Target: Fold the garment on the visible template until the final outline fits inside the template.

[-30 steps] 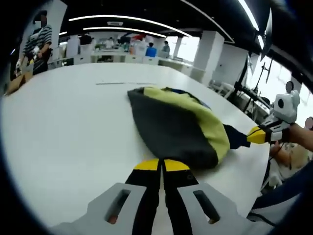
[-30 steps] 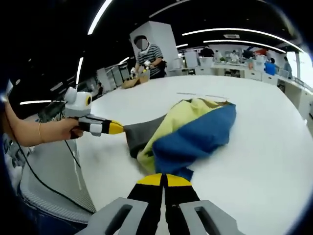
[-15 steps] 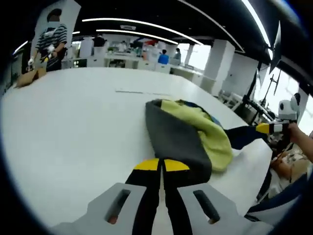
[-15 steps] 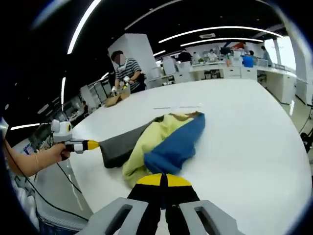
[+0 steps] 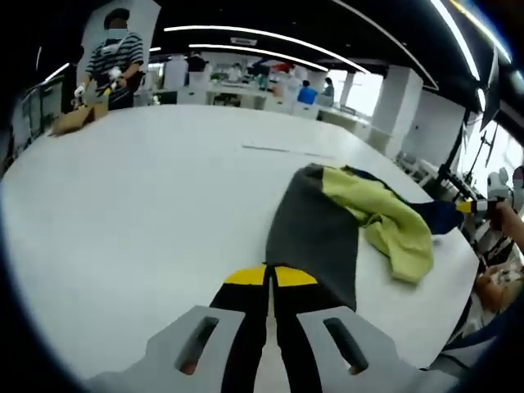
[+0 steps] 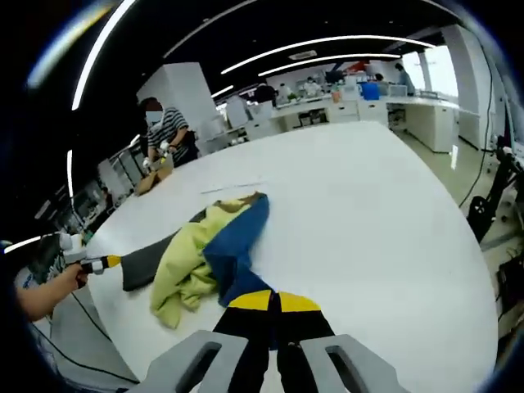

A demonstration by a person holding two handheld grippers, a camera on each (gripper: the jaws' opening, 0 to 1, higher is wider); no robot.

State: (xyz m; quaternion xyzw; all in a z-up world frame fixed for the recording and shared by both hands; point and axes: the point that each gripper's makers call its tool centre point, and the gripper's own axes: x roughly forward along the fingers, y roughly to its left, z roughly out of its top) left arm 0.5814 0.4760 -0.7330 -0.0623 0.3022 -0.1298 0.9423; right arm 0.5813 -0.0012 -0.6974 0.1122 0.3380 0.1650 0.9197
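I find no legible text, label, brand, number or sign in either of my views. The garment [image 5: 327,229] I hold shows plain grey, yellow-green and blue panels with no print. My grippers' yellow-tipped jaws bear no markings. The white table [image 6: 368,205] carries no readable writing.

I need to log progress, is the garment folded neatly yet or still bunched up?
Bunched up. The garment lies in a rumpled heap on the table, pulled between the left gripper and right gripper.
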